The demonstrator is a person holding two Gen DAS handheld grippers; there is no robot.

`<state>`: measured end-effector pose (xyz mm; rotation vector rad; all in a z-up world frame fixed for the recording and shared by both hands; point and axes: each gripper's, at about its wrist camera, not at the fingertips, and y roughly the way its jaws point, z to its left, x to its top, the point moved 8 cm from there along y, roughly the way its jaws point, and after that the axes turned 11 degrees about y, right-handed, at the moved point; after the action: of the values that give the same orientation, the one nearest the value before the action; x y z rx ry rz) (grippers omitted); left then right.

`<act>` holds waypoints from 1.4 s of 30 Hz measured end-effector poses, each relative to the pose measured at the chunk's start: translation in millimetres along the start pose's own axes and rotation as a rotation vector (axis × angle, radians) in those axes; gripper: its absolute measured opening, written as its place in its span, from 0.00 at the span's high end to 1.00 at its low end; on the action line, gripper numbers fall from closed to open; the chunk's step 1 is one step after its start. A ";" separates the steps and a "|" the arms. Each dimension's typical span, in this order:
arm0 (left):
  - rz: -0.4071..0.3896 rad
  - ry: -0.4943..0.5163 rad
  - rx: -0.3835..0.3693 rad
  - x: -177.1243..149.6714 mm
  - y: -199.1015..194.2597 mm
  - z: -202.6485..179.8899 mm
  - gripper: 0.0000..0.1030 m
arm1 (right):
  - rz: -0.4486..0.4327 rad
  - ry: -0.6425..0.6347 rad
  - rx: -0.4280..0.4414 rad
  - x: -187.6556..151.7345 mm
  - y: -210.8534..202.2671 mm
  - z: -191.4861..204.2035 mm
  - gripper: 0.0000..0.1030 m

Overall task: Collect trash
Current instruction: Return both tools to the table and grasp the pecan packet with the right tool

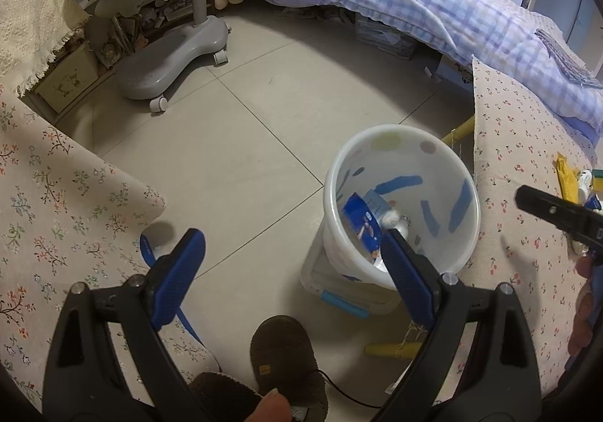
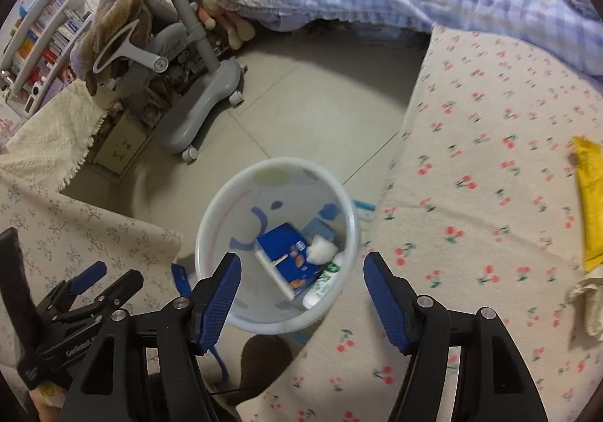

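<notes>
Looking down at a pale tiled floor (image 1: 241, 143) in what's pretty clearly a bedroom: a bed with a blue-and-white checked duvet (image 1: 433, 3) is running along the back, a grey wheeled chair base (image 1: 169, 60) is sitting over by some bookshelves (image 2: 41, 33), and a cherry-print cloth (image 2: 490, 165) is covering the surface on the right, with a floral-print cloth (image 1: 45, 203) covering the one on the left. Between those two a white bin (image 2: 211, 233) with coloured blobs on it is standing on the floor, and it's already holding trash: a blue carton (image 2: 286, 263), a white crumpled wad (image 2: 320, 252) right beside it, and a white tube with green print (image 2: 324, 282) lying against the wall. More stuff is waiting on the cherry cloth, including a yellow wrapper (image 2: 591, 203) near the right edge. The right gripper (image 2: 301, 293) is hanging just above the bin's near rim with its blue pads apart and nothing between them. The left gripper (image 1: 294, 263) is spread wide too, gripping nothing, one pad lining up over the bin and the other over the floor. A brown slipper (image 1: 286, 358) is showing at the bottom.
</notes>
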<state>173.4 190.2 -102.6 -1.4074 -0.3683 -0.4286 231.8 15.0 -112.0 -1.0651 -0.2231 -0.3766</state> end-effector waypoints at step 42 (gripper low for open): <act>0.012 0.279 -0.196 -5.4 -29.3 -173.3 0.01 | 0.009 0.304 -0.444 -70.9 -168.0 -301.2 0.23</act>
<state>153.2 15.5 -102.5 -1.5142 -0.0924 -0.6558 98.2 -309.2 -143.4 -1.4248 0.1454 -0.5906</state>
